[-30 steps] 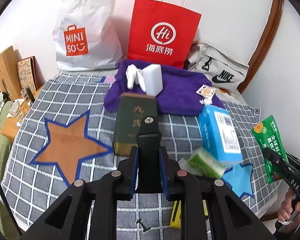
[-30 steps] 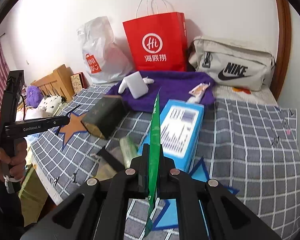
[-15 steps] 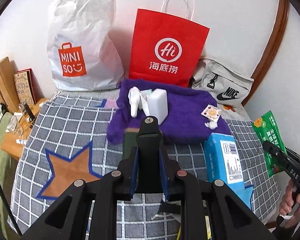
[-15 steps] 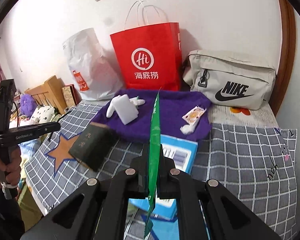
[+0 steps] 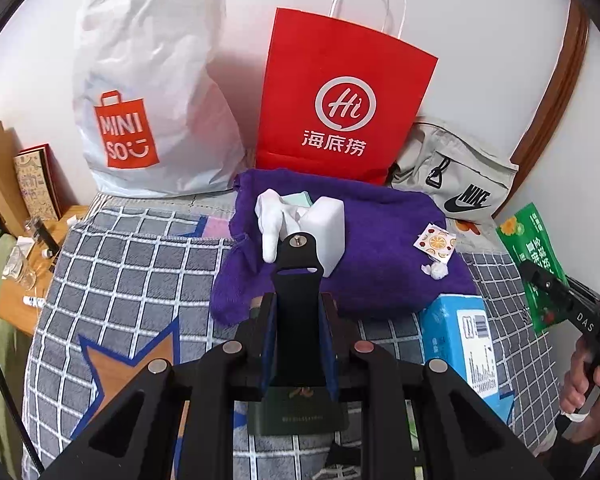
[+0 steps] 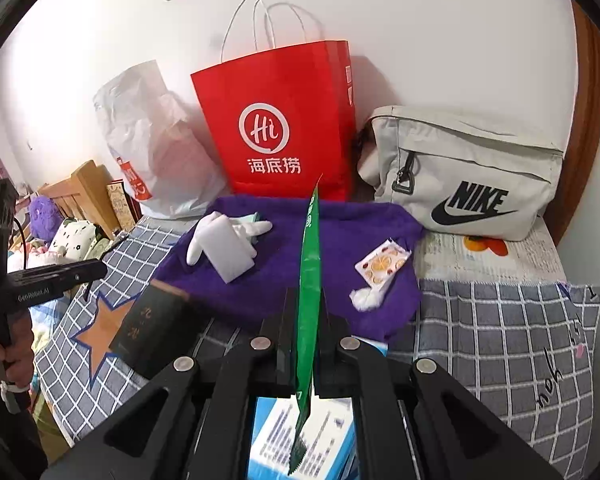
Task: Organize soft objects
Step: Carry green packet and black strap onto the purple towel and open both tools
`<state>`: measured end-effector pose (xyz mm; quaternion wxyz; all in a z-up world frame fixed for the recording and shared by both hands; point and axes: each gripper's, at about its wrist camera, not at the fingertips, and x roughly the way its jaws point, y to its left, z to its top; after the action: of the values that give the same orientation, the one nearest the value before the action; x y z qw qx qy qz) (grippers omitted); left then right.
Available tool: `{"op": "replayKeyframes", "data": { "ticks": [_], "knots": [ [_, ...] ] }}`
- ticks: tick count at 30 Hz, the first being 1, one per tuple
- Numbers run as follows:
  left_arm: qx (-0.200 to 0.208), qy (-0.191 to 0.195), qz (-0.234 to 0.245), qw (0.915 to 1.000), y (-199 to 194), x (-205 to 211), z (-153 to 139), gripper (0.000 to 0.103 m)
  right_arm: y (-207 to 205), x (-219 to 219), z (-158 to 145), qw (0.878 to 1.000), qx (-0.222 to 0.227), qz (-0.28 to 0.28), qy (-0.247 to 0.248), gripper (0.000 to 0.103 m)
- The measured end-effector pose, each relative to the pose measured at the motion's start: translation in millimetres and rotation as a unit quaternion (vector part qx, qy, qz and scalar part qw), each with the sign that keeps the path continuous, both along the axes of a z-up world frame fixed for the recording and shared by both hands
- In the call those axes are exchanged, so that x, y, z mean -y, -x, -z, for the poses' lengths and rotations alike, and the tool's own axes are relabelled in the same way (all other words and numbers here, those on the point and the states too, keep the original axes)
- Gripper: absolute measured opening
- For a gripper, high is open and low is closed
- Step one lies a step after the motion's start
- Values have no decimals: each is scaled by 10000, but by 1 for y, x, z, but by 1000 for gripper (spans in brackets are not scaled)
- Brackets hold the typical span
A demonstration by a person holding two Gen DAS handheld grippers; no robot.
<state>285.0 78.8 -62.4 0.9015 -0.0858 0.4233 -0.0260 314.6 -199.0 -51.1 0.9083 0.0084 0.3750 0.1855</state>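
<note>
A purple towel [image 5: 372,248] lies on the bed with a white sponge block [image 5: 328,228], a white glove [image 5: 270,220], a small fruit-print packet [image 5: 435,241] and a cotton ball [image 5: 434,271] on it. My right gripper [image 6: 306,320] is shut on a green snack packet [image 6: 310,264], held edge-on above the towel's near edge [image 6: 340,232]; the packet also shows in the left wrist view [image 5: 536,256]. My left gripper [image 5: 298,320] is shut on a black clip-like piece [image 5: 298,280], above a dark green book [image 5: 296,412].
A red paper bag [image 5: 340,100], a white Miniso bag [image 5: 148,112] and a grey Nike bag [image 6: 468,176] stand along the wall. A blue tissue box [image 5: 460,344] lies right of the book. A wooden bedside stand with small items [image 5: 24,248] is at the left.
Both grippers have moved forward toward the purple towel. The book and the blue box have slid down under the grippers in view. Both grips are unchanged.
</note>
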Motion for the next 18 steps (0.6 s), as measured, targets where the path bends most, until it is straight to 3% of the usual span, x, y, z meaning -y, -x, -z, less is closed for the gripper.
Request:
{"op": "replayKeyframes", "data": {
  "ticks": [18],
  "knots": [
    [-114, 87, -107, 9998, -63, -16, 16, 20, -85, -13, 32, 9992, -303, -226, 116, 5]
  ]
}}
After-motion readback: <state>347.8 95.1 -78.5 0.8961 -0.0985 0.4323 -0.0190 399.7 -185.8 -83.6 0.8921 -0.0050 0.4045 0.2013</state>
